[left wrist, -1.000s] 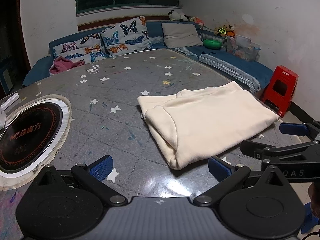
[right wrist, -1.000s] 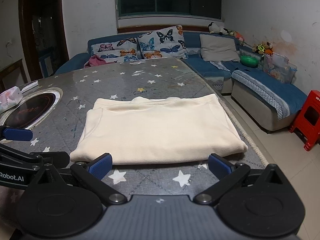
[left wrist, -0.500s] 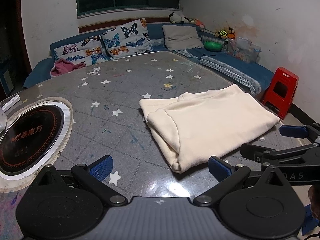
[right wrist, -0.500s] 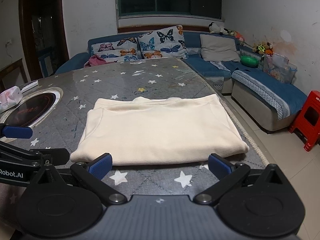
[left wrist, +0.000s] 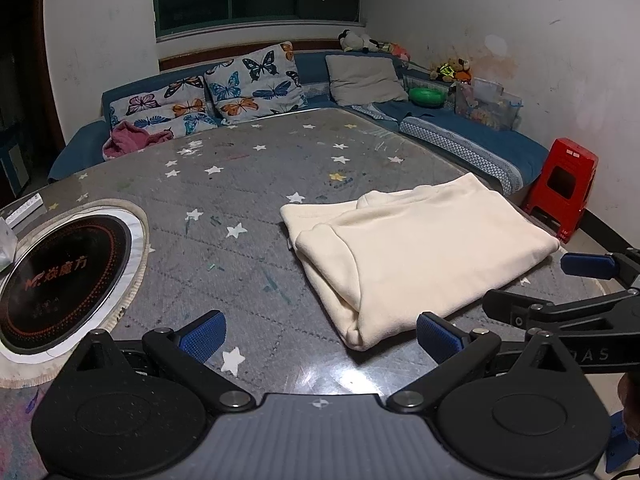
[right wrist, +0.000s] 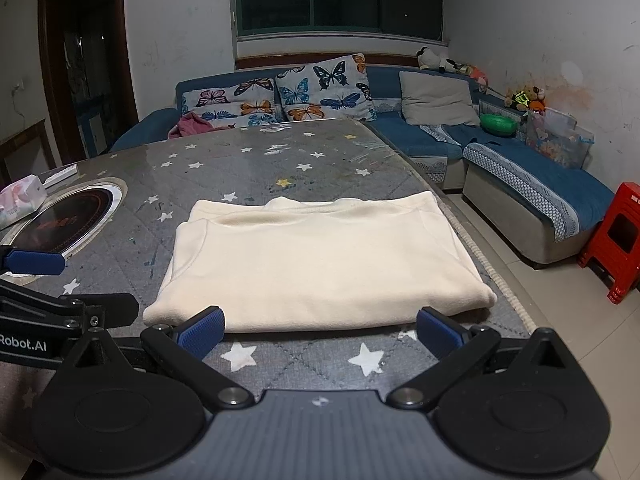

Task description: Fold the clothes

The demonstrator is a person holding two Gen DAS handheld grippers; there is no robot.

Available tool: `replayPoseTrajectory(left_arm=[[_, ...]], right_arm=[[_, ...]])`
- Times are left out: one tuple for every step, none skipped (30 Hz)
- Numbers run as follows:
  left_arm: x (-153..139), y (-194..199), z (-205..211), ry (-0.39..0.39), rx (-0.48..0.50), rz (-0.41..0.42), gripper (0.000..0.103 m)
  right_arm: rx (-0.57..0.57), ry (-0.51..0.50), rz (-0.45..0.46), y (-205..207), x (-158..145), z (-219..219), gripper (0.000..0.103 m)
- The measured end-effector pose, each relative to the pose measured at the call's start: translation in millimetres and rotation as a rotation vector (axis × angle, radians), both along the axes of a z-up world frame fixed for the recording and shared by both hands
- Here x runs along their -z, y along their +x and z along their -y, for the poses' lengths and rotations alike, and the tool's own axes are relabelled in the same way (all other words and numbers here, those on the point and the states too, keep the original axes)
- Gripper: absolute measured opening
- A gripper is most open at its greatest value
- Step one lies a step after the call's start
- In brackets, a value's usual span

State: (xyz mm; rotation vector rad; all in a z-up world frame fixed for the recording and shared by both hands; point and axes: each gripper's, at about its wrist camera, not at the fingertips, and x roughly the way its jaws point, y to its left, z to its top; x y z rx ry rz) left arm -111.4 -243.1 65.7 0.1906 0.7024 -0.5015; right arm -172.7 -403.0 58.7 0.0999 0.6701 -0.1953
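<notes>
Your garment (right wrist: 320, 256) lies folded into a flat cream rectangle on the worktop (right wrist: 248, 164), its right edge close to the worktop's rim, well apart from the hob (left wrist: 60, 276) set into the surface. You hold both tongs just short of its near edge, spread wide and empty: the left tongs (left wrist: 320, 334) face its near left corner, the right tongs (right wrist: 320, 332) its long near edge, probably so you can pinch that edge for another fold. The only container near the garment is a tissue pack (right wrist: 20, 198) beyond the hob.
</notes>
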Motion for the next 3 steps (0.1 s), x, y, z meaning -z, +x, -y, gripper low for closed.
replayPoseTrajectory(left_arm=[[0.1,0.3,-0.1,0.0,-0.001,-0.001,0.103],[0.1,0.7,-0.3,-0.002,-0.001,-0.003,0.103],[0.0,1.2,-0.5,-0.003,0.001,-0.007,0.103]], right_arm=[[0.0,0.001,0.0,-0.1,0.0,0.1,0.103],[0.0,0.0,0.0,0.0,0.0,0.1,0.103],[0.0,-0.002,0.0,0.0,-0.2,0.1,0.103]])
